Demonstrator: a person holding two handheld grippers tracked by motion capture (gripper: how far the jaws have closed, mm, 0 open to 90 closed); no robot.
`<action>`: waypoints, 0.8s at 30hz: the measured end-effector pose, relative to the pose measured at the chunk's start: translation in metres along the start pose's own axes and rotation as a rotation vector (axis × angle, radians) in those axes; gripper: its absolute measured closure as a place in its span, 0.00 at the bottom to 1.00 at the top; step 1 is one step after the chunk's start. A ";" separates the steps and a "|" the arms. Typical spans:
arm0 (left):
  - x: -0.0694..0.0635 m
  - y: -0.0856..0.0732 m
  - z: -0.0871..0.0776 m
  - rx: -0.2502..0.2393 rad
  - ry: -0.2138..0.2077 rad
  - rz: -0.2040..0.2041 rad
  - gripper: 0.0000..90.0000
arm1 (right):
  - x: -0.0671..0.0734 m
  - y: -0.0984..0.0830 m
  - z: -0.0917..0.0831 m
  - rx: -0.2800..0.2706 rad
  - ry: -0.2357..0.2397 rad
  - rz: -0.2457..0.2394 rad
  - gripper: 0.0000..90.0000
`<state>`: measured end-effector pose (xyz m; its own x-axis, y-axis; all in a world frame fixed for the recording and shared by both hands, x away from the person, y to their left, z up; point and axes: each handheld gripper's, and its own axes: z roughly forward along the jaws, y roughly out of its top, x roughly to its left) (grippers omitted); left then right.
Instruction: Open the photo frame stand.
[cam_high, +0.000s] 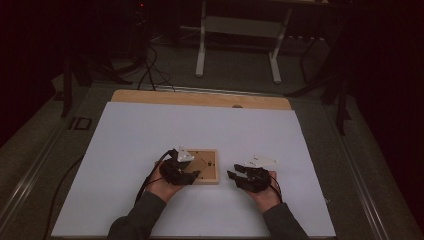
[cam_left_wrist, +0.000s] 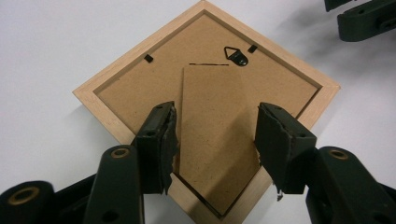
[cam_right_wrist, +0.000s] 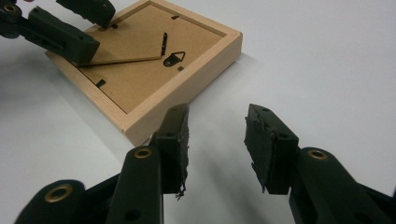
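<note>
My left gripper (cam_left_wrist: 215, 140), jaws spread, straddled the brown fold-out stand (cam_left_wrist: 217, 135) of the face-down light wooden picture frame (cam_left_wrist: 112, 119); my right gripper (cam_right_wrist: 217, 144) waited open beside it.

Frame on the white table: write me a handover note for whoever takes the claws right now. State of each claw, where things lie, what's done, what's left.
Left claw: open, jaws either side of the stand flap on the frame's back; not pressing on it in the left gripper view.
Right claw: open, empty, over bare table just right of the frame.
Frame: face down, flat, near the table's front middle. Hanger and clips in place.
Done: in the right gripper view, the flap looks a little raised from the backing.
Left: probably swing the flap out fully and stand the frame up; the right claw could steady the wooden edge.
</note>
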<state>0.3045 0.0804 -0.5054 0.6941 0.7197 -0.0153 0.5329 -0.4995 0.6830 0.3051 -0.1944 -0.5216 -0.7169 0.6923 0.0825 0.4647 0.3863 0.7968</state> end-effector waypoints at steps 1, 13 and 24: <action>0.000 0.000 0.000 0.002 -0.005 -0.002 0.53 | 0.000 0.000 0.000 0.000 0.000 0.000 0.65; -0.001 -0.005 0.003 0.009 -0.001 0.011 0.54 | 0.001 0.001 0.000 -0.006 0.003 0.000 0.65; -0.004 -0.006 0.003 -0.004 0.010 0.003 0.57 | 0.004 0.004 0.001 -0.011 0.013 -0.007 0.65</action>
<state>0.3000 0.0792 -0.5118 0.6907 0.7231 -0.0060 0.5291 -0.4998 0.6858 0.3043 -0.1891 -0.5188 -0.7268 0.6815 0.0852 0.4542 0.3839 0.8039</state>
